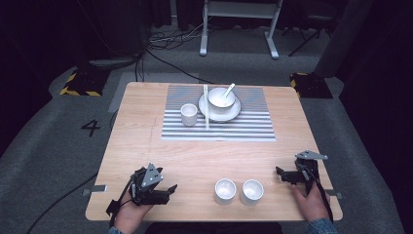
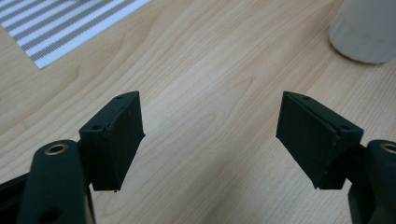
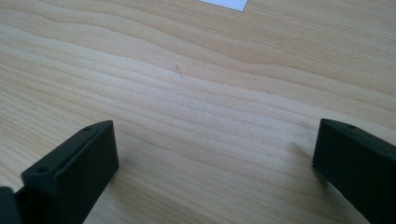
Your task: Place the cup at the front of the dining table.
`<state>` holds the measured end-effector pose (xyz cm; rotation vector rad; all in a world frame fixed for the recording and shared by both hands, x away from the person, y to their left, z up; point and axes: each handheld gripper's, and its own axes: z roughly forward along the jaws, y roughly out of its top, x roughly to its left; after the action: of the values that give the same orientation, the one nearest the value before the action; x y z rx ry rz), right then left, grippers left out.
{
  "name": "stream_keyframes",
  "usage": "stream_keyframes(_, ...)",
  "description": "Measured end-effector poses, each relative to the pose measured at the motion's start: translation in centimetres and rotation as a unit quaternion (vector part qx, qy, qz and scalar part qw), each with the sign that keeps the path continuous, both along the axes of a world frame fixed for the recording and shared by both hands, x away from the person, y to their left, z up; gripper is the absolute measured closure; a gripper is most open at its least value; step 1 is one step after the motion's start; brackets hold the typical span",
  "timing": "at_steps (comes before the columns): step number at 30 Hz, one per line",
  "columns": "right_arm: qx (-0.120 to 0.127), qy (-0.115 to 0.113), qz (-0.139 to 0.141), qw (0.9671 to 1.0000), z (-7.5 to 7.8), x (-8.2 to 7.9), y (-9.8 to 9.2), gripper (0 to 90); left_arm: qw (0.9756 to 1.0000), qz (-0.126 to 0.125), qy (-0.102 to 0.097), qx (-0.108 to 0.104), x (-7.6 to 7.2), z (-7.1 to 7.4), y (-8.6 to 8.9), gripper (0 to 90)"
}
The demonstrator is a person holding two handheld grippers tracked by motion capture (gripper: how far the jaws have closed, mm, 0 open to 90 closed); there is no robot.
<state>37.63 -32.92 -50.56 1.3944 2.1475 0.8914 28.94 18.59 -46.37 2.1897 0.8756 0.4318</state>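
**Two grippers resting wide apart at the near edge of a set table**

Lying under everything, a pale wooden table (image 1: 146, 141), set on grey carpet in a dark room. Standing side by side near the front edge, two white cups (image 1: 225, 190) and (image 1: 252, 191), between the hands. Resting at the near left corner, the left gripper (image 1: 168, 189), held in a hand, jaws spread wide with bare wood between them and pointing toward the cups. Sitting at the near right edge, the right gripper (image 1: 281, 173), likewise wide open and holding nothing, angled leftward. Farther back, lying across the table's far half, a striped placemat (image 1: 243, 124) carrying a third cup (image 1: 189, 114), chopsticks (image 1: 206, 107), and a plate (image 1: 233, 113) with a bowl (image 1: 221, 97) and spoon (image 1: 228, 90). Beyond, trailing over the floor, cables (image 1: 170, 41) near a white frame's legs (image 1: 203, 34).
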Motion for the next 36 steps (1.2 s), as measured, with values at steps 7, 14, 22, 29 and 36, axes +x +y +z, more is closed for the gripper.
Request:
stream_keyframes(7, 0.000, 0.000, 0.000, 1.0000, 0.0, 0.0, 0.0, 0.1, 0.9994, -0.007, 0.035, 0.004, 0.5, -1.2, -0.1, 22.2)
stream_keyframes(14, 0.000, 0.000, 0.000, 1.0000, 0.0, 0.0, 0.0, 0.1, 0.9979, 0.002, 0.064, 0.008, 1.0, -2.3, 0.3, 21.7)
stream_keyframes(22, 0.000, 0.000, 0.000, 1.0000, 0.0, 0.0, 0.0, 0.1, 0.9971, 0.003, 0.075, 0.010, 0.7, -3.0, 0.6, 21.0)
stream_keyframes(29, 0.000, 0.000, 0.000, 1.0000, 0.0, 0.0, 0.0, 0.1, 0.9983, 0.007, 0.056, 0.011, 0.1, -3.8, 0.7, 16.6)
stream_keyframes(36, -0.001, 0.000, 0.001, 1.0000, 0.0, 0.0, 0.0, 0.1, 0.9988, 0.009, 0.048, 0.003, 0.1, -4.0, 0.7, 14.3)
